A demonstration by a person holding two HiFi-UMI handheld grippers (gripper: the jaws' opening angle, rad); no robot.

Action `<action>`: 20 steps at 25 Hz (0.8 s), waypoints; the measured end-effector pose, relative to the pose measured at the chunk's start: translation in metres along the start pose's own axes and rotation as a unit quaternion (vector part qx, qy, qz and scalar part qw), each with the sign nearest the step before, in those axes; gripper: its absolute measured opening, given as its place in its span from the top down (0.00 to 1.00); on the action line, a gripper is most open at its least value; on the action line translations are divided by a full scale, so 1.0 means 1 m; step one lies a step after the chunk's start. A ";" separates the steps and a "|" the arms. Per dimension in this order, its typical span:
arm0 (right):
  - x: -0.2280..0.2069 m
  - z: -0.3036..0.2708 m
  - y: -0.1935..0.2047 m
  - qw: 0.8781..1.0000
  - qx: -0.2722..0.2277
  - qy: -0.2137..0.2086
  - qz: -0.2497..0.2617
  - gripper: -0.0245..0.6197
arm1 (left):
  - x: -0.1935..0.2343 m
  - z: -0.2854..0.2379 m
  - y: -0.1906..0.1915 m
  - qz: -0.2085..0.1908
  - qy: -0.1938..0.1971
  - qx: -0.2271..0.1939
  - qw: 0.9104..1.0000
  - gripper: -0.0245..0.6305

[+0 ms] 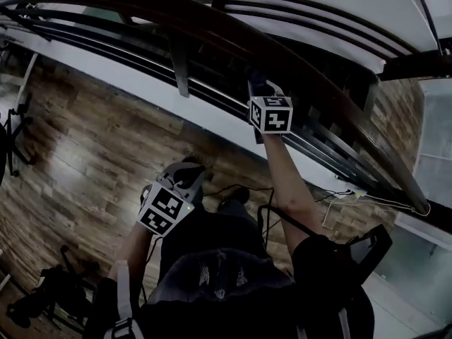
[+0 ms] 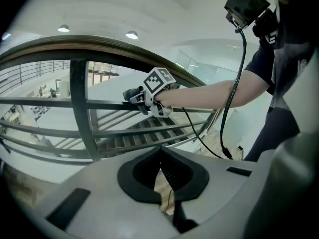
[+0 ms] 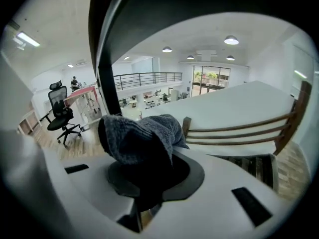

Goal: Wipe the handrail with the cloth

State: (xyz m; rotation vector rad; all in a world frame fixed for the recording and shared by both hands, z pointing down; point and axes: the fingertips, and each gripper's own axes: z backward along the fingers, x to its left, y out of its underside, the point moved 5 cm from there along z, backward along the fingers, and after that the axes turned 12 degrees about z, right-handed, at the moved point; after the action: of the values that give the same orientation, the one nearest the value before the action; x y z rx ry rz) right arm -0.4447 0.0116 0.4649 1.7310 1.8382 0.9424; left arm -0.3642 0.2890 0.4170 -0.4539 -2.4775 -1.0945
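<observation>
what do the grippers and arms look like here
The left gripper and right gripper have pale grey bodies with black fingers. Each carries a white cube printed with black square markers. Black cables hang beside the right arm. The person wears a dark top with short sleeves.
</observation>
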 end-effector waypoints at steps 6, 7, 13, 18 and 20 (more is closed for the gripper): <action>0.072 -0.060 -0.065 0.996 0.006 -0.053 0.073 0.90 | 0.033 0.034 0.024 0.062 -0.040 -0.034 0.997 0.95; 0.080 -0.067 -0.074 0.995 0.007 -0.061 0.081 0.90 | 0.038 0.038 0.027 0.070 -0.046 -0.036 0.996 0.95; 0.113 -0.066 -0.084 0.994 -0.041 -0.088 0.039 0.90 | 0.064 0.052 0.049 0.103 -0.052 -0.035 0.993 0.95; 0.143 -0.054 0.006 0.989 0.000 -0.107 0.098 0.90 | 0.060 0.034 0.087 0.135 -0.025 0.012 0.990 0.95; 0.143 -0.084 0.029 0.989 0.031 -0.093 0.112 0.90 | 0.061 0.025 0.101 0.148 -0.021 0.025 0.989 0.95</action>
State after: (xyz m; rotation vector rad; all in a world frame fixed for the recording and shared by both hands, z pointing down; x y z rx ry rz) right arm -0.5021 0.1367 0.5614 2.0237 1.5937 0.7807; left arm -0.3786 0.3804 0.4938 -0.8059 -2.3688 -0.9097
